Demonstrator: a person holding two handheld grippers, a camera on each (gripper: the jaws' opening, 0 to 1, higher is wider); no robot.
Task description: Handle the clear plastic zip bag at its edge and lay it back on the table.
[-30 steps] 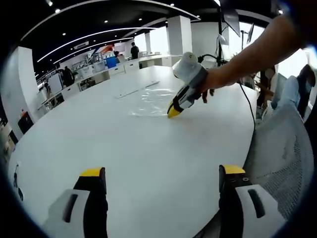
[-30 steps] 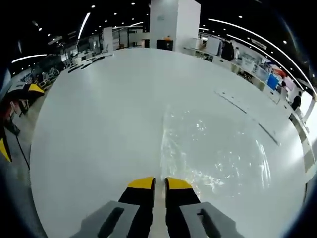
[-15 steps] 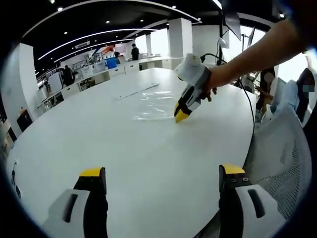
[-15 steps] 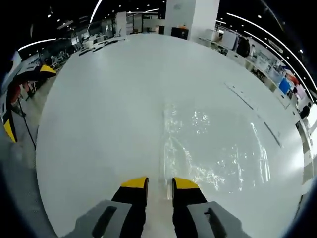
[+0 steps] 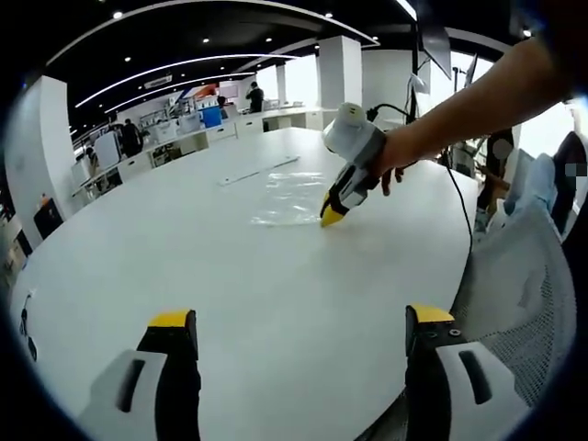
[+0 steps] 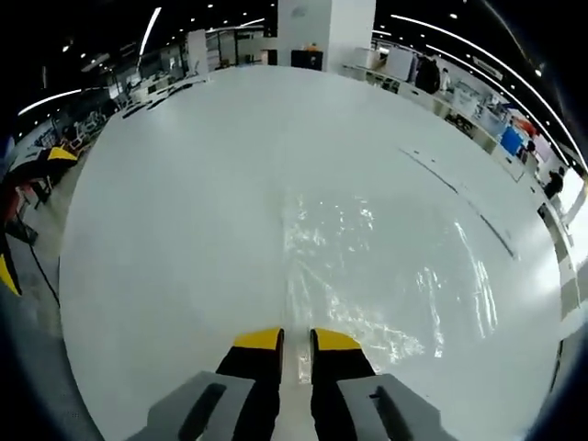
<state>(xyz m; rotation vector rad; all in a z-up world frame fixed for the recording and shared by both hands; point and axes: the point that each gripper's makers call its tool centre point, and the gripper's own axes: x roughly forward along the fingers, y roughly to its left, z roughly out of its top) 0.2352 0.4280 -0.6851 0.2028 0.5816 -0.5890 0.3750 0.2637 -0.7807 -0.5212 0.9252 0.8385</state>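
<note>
Right gripper [image 6: 296, 338] jaws nearly together on near edge of clear plastic zip bag [image 6: 367, 266], flat on white round table [image 6: 184, 184]; left gripper [image 5: 299, 322] jaws wide apart, holding nothing.

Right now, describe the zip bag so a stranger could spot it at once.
On the big white oval table, look at the tips of the right tongs. The clear plastic zip bag lies flat there, see-through, crinkled and glinting against the plain tabletop.
</note>
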